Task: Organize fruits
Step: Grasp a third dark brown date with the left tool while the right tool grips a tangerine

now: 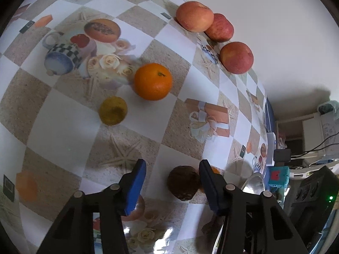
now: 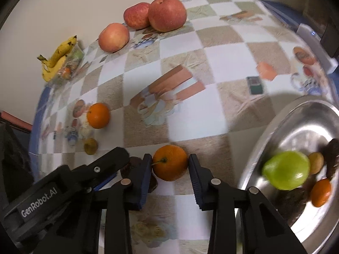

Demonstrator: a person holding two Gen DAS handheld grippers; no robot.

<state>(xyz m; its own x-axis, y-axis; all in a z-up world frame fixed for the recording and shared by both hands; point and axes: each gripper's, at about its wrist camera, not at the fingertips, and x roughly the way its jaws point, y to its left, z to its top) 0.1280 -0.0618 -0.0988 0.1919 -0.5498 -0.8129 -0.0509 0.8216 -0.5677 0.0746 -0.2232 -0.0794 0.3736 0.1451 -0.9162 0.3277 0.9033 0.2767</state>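
Observation:
In the right wrist view my right gripper (image 2: 170, 169) is shut on an orange (image 2: 170, 162) just above the checked tablecloth. A steel bowl (image 2: 273, 131) at the right holds a green apple (image 2: 286, 170), a small orange and dark fruits. In the left wrist view my left gripper (image 1: 172, 178) is open around a dark brown fruit (image 1: 184, 183), which lies near its right finger. Another orange (image 1: 153, 81), a yellow-green fruit (image 1: 113, 110) and three red apples (image 1: 236, 57) lie farther off.
Bananas (image 2: 57, 58) lie on a clear packet at the far left table edge. The wall runs behind the apples. A white box (image 2: 313, 44) and shelves with devices (image 1: 279, 174) sit past the table's right edge.

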